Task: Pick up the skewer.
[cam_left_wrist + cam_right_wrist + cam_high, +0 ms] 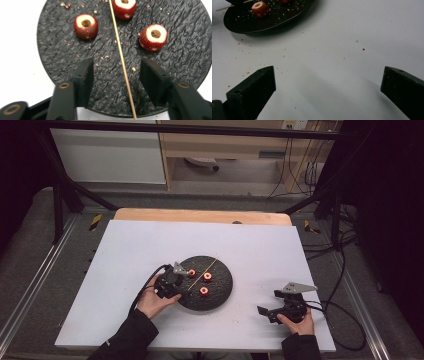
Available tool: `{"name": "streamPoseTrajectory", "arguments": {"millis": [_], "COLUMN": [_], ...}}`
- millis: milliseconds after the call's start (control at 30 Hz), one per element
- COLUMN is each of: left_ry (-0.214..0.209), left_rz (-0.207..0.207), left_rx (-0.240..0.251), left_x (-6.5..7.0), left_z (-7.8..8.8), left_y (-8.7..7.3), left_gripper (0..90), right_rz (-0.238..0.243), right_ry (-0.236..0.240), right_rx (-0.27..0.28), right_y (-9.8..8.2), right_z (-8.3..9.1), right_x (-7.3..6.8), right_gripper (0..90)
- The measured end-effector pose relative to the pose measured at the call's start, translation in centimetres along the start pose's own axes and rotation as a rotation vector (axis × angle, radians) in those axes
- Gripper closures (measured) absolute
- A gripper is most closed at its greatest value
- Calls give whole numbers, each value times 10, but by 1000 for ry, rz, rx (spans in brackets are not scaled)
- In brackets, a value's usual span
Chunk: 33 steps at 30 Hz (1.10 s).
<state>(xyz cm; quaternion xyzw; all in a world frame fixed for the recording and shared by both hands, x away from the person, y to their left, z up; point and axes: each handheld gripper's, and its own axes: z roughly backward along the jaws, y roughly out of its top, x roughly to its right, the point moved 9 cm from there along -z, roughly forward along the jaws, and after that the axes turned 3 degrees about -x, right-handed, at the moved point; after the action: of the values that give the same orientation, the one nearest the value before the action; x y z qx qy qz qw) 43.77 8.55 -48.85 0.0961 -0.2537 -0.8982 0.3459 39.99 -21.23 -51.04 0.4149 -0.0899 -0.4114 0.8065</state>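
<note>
Skewer (121,58): thin wooden stick lying flat on the black slate plate (55,57), its long axis running away from me, straight along the reach of my left gripper (116,75). In the left gripper view it passes between my two jaws, nearer the right one and clear of both pads. Jaws stand about half apart, holding nothing. Judgement: closing across the stick's short axis should pinch it, provided the tips sit low enough to catch it off the plate. Three cored red fruit pieces (85,26) lie beyond the tips, on either side of the skewer, apart from it. My left hand is much the nearer. Right gripper (281,309) hovers over the white table (260,250), well off the plate, jaws wide, empty.
</note>
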Motion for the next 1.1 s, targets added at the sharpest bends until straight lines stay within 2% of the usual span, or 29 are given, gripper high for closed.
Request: {"name": "streamPoseTrajectory", "arguments": {"millis": [100,267,567,900,1100], "left_ry": [-11,-11,16,36,36], "left_rz": [2,2,5,30,50], "left_rx": [-29,-41,-66,-62,-54], "left_x": [2,4,7,7,7], "left_z": [-3,-3,-6,-6,-4], "left_y": [-1,0,3,4,3], "left_gripper": [561,649,794,874,878], "right_rz": [0,-1,2,-1,0], "right_ry": [0,1,3,5,3], "right_rx": [0,-2,-1,-4,-4], "right_y": [0,0,0,0,0], "right_z": [0,0,0,0,0], "right_x": [0,0,0,-1,0], "right_gripper": [6,6,6,6,6]}}
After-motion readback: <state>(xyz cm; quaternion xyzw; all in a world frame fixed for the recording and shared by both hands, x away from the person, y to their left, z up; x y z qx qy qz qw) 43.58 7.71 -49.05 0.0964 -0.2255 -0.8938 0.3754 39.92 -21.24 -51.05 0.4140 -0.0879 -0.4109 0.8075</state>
